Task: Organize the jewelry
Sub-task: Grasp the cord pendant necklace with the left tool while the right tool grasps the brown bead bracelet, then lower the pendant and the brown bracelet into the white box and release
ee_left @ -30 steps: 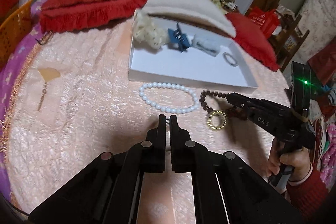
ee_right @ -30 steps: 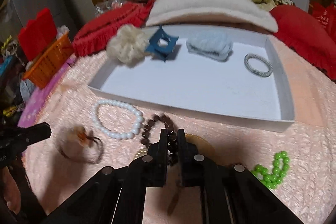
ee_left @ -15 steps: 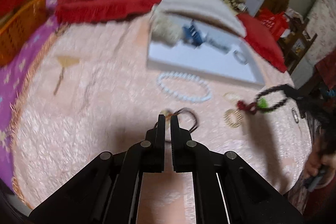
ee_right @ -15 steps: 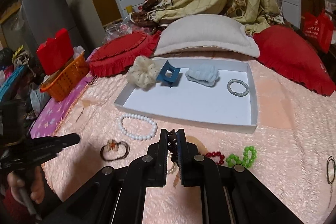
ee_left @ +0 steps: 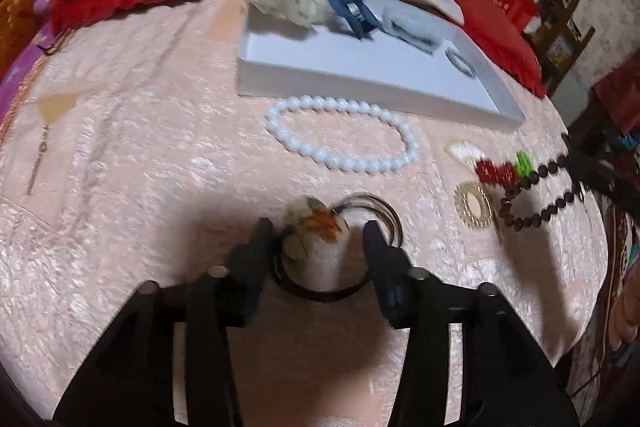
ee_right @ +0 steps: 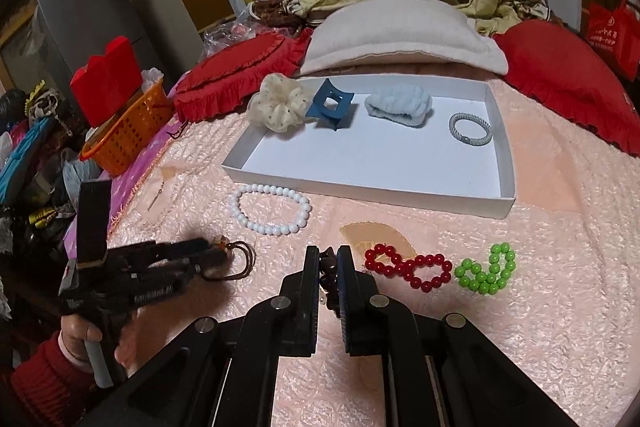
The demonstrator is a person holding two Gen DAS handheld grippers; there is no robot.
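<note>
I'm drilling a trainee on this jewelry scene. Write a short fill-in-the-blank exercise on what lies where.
1. The blue hair claw lies inside the white ____.
2. The green bead bracelet lies beside a bead bracelet coloured ____.
3. The right hand-held gripper is shut on a strand of ____ beads.
4. The white bead bracelet lies ____ the tray, on the bedspread.

Missing words: tray; red; brown; outside

Glossy white bead bracelet, textured bedspread
</note>
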